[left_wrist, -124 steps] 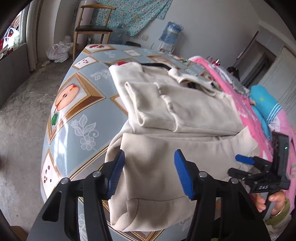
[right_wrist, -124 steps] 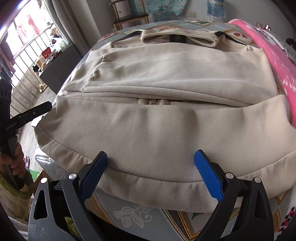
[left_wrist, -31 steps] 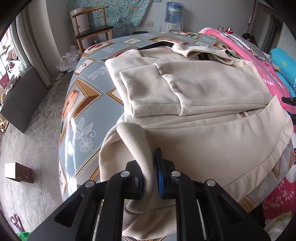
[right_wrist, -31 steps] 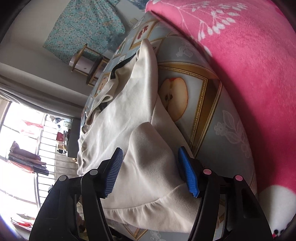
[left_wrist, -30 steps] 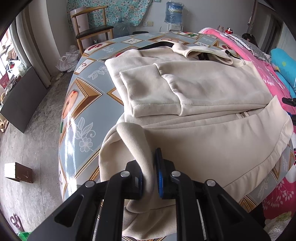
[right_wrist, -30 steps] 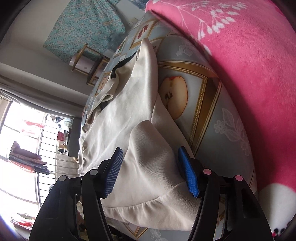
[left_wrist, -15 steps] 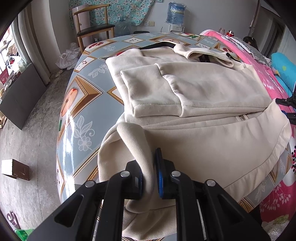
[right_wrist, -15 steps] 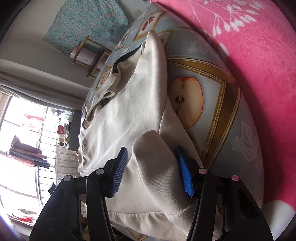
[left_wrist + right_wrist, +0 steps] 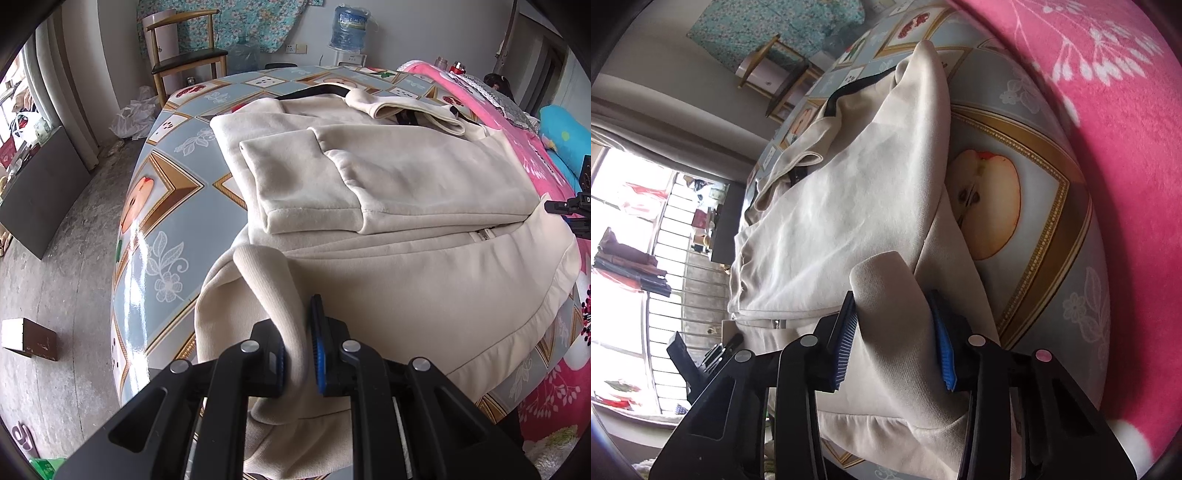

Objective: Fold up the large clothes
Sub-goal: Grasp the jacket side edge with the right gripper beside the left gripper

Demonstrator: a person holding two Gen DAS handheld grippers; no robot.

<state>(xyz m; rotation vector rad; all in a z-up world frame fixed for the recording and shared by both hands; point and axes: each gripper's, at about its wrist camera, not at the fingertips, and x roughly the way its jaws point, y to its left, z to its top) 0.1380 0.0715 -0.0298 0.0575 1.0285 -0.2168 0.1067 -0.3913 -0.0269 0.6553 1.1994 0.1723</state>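
Observation:
A cream jacket (image 9: 406,177) lies on the tiled table (image 9: 159,206), sleeves folded across its front. My left gripper (image 9: 297,343) is shut on a raised fold of the jacket's hem at the near left corner. In the right wrist view the jacket (image 9: 831,229) runs away along the table (image 9: 1052,258). My right gripper (image 9: 894,339) is closing on the hem's other corner, and a bunched fold fills the gap and touches both blue pads. The right gripper's tip (image 9: 569,210) shows at the far right of the left wrist view.
A pink blanket (image 9: 1089,92) borders the table on the right. A wooden chair (image 9: 184,55) and a water bottle (image 9: 349,26) stand behind the table. A small box (image 9: 27,338) and a dark panel (image 9: 40,192) sit on the floor to the left.
The right gripper's jaws have narrowed around the jacket corner, pushing the cloth up into a fold, and the view has rolled a little. The left gripper keeps its hold unchanged.

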